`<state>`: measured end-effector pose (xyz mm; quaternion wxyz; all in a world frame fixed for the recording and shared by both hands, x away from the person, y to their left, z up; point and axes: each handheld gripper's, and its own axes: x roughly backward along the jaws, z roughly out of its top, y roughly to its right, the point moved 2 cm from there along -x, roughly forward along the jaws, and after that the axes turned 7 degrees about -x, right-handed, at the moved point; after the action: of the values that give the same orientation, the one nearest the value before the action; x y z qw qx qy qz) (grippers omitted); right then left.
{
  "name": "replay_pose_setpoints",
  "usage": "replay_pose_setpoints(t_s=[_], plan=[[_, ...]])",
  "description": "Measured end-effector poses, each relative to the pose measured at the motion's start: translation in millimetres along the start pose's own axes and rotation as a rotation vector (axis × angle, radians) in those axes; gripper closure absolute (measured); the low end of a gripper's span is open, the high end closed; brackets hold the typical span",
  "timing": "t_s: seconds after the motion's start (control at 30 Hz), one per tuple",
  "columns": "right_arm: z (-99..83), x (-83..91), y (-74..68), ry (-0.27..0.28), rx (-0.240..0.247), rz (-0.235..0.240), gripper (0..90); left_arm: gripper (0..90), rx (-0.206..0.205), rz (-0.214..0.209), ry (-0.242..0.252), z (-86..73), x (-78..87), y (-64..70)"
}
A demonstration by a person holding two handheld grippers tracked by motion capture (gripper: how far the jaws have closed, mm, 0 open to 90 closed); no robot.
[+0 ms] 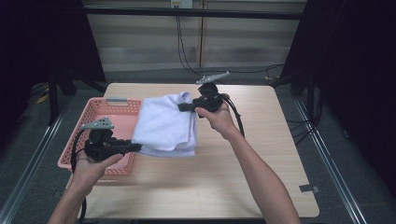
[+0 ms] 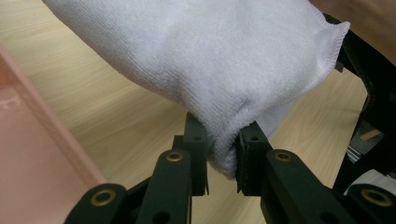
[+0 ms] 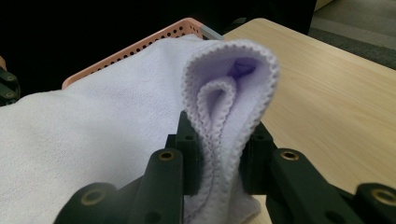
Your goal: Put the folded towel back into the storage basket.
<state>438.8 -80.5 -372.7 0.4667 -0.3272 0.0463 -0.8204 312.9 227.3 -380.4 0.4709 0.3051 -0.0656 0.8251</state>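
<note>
White towel [image 1: 164, 125] pinched between both grippers' jaws, seemingly lifted.

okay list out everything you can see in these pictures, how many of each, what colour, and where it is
White terry cloth towel: one, white, held up between the two grippers above the table, its lower edge near the basket's right side.
Pink perforated plastic basket: one, pink, on the left part of the table, with a grey handle on its far rim.
Light wooden table: one, pale wood, in the middle of the high view.
Black cables: a few, black, hanging down the wall behind the table and trailing over the floor.
Left gripper: one, black, at the near left over the basket, jaws shut on a fold of the towel.
Right gripper: one, black, at the far centre, jaws shut on the towel's rolled hem.
Forearms: two, bare, coming in from the bottom edge.
</note>
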Motion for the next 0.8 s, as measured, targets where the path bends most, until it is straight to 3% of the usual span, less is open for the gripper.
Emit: replay_pose_setpoints(t_s=[0.47, 0.67, 0.8], plan=[[35.9, -46.4, -26.2, -0.005, 0.014, 0.051, 73.5, 78.0, 0.054, 0.079, 0.041, -15.5, 49.2, -29.5], [51.5, -70.7, -42.8, -0.008, 0.021, 0.068, 73.4, 77.9, 0.066, 0.124, 0.026, -21.7, 74.7, -44.3], [57.3, -83.2, -51.3, -0.008, 0.019, 0.076, 73.4, 78.0, 0.082, 0.137, 0.045, -23.7, 85.2, -47.3]])
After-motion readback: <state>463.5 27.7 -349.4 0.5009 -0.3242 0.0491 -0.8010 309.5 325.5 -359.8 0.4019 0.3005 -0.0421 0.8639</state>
